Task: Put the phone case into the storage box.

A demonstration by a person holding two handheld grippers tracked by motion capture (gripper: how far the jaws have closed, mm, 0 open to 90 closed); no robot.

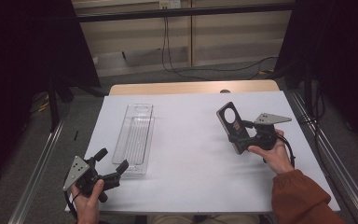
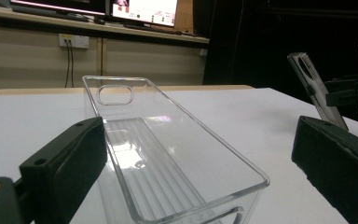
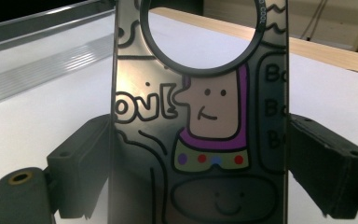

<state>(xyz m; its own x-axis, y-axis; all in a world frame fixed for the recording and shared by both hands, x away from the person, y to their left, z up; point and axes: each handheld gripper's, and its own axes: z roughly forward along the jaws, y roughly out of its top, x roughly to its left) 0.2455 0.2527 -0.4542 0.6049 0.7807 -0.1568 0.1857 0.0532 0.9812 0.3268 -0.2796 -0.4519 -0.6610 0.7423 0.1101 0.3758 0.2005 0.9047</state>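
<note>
A clear plastic tray lies lengthwise on the left half of the white table top. My left gripper rests at the tray's near end, open. In the left gripper view its jaws stand wide to either side of the tray's near corner without touching it. On the right, my right gripper is shut on a dark phone case with a round camera hole, held upright above the table. In the right gripper view the case shows a cartoon print, with a jaw pressed on each long edge.
A wooden table edge runs along the far side. Metal rails flank the table left and right. Cables lie on the floor beyond. Dark curtains hang at both sides. Monitors stand on a far shelf.
</note>
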